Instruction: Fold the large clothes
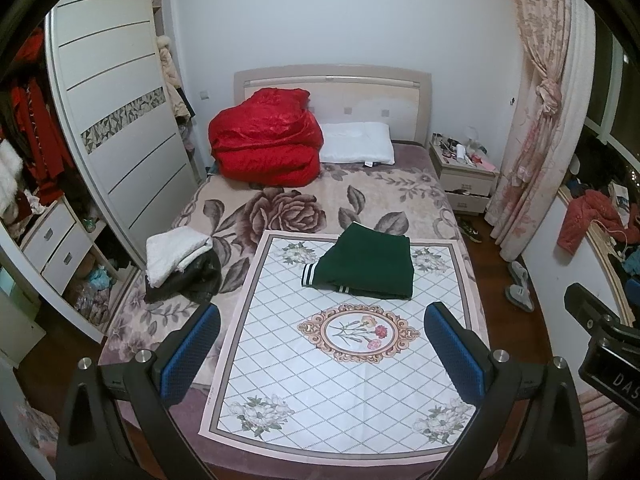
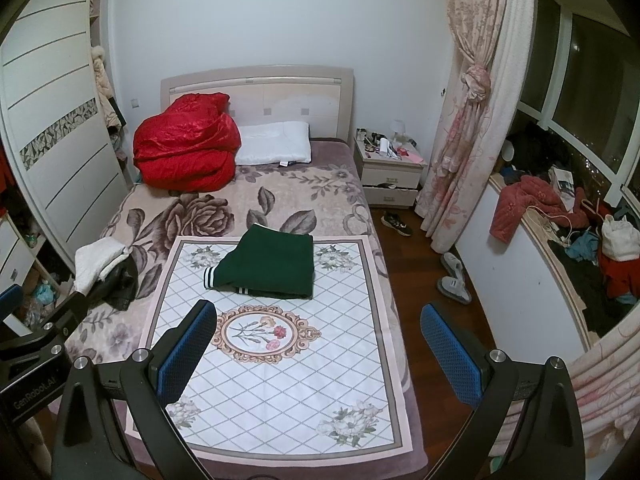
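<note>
Clearly the fold of one garment looks finished, judging by how things lie. Going from the left, a wardrobe (image 1: 120, 128) stands beside the bed (image 1: 288, 208). On the bed's left edge sits a pile (image 1: 180, 264) of two pieces, a white fleecy one on top of a dark one; the dark one looks loose and crumpled, so I judge it is not yet folded, though I cannot tell about the white. Behind, against the headboard, lie one red quilt (image 1: 266, 142) and one white pillow (image 1: 356, 143). On the tiled mat (image 1: 328, 380) in the middle, one green jacket (image 1: 370, 264) rests as a neat rectangle, two striped cuffs showing at its near-left edge. It lies at the mat's far end, well apart from both claws.

The left gripper (image 1: 322, 352) hovers over the near half of the mat, jaws wide, holding nothing. The right gripper (image 2: 320, 350) hangs over the mat's right side and the floor, jaws likewise wide and empty. Farther right stand one nightstand (image 2: 390, 172), one tied curtain (image 2: 472, 112), three shoes on the floor as far as I can count, and a cluttered sill (image 2: 568, 236).

What remains, I think, is moving the jacket aside and taking the next piece from the pile.
</note>
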`<state>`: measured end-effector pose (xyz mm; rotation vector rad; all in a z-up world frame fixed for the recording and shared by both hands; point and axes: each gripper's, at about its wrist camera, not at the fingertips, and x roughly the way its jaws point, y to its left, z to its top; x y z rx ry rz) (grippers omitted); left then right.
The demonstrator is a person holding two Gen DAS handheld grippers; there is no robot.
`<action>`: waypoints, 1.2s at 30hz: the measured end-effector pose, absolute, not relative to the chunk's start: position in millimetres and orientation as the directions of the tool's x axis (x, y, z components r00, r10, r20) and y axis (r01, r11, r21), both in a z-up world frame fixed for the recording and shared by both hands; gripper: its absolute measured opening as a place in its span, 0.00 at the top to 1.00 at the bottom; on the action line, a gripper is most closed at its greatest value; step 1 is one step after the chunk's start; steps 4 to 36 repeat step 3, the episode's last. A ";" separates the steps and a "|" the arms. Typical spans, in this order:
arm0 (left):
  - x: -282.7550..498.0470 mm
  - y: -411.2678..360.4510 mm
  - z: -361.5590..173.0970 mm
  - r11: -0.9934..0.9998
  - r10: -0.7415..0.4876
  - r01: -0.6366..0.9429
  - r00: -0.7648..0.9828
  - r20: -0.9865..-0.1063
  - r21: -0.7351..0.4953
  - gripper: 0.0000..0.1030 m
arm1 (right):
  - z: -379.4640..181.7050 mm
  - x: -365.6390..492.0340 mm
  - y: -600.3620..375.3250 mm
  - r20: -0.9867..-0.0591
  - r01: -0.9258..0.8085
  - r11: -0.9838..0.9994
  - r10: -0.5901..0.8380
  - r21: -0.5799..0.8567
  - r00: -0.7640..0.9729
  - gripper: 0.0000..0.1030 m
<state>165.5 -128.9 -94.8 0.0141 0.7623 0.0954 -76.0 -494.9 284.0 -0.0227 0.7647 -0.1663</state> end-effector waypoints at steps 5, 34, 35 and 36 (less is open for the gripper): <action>168.3 -127.2 -91.9 0.996 0.083 -0.079 0.723 -0.686 0.037 0.00 | 283.8 -74.7 -494.9 -0.687 0.141 0.987 -0.158 -0.081 0.709 0.00; 168.3 -127.2 -91.9 0.996 0.083 -0.079 0.723 -0.686 0.037 0.00 | 283.8 -74.7 -494.9 -0.687 0.141 0.987 -0.158 -0.081 0.709 0.00; 168.3 -127.2 -91.9 0.996 0.083 -0.079 0.723 -0.686 0.037 0.00 | 283.8 -74.7 -494.9 -0.687 0.141 0.987 -0.158 -0.081 0.709 0.00; 168.3 -127.2 -91.9 0.996 0.083 -0.079 0.723 -0.686 0.037 0.00 | 283.8 -74.7 -494.9 -0.687 0.141 0.987 -0.158 -0.081 0.709 0.00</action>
